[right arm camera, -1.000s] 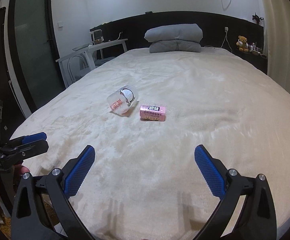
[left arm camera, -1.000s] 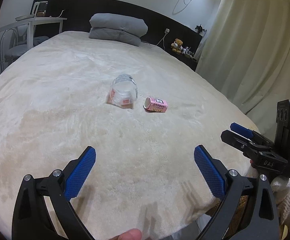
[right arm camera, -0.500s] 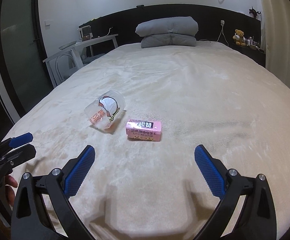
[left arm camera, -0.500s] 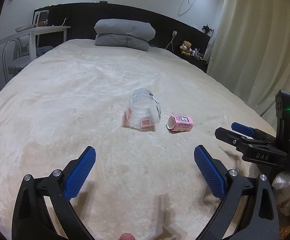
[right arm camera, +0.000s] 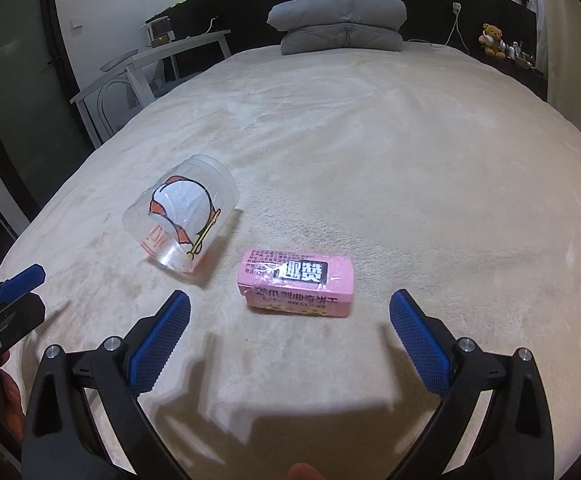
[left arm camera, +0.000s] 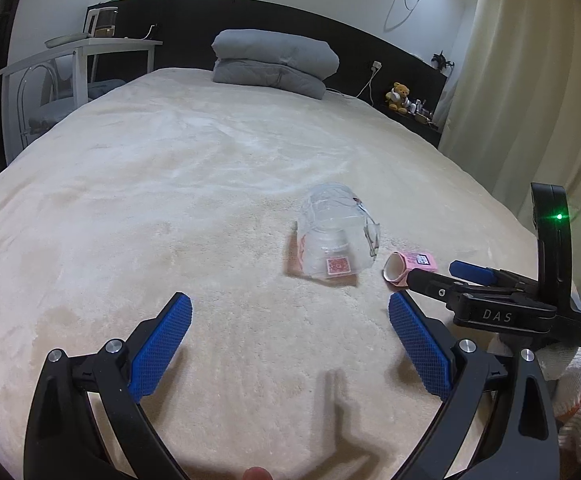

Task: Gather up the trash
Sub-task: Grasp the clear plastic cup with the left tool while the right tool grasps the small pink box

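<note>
Two pieces of trash lie near the foot of the bed (right arm camera: pixel 370 128), on its cream blanket: a clear plastic cup (right arm camera: pixel 180 224) tipped on its side, and just beside it a pink cookie box (right arm camera: pixel 296 282), lying flat with its long face up. They sit close together but do not appear to touch.

Both grippers are spread wide and carry nothing. The right gripper (right arm camera: pixel 290 332) hovers low over the blanket with the pink box almost centred ahead of its blue pads, a little beyond the tips. The left gripper (left arm camera: pixel 290 332) sits off to the side, the cup ahead of it and somewhat to its right.

By my reading this is the approach for a first pickup, with nothing collected yet. The box looks the likelier target. The next move would call for pushing the right gripper forward until the pads straddle the box, then closing. No bin or bag shows in either view.
</note>
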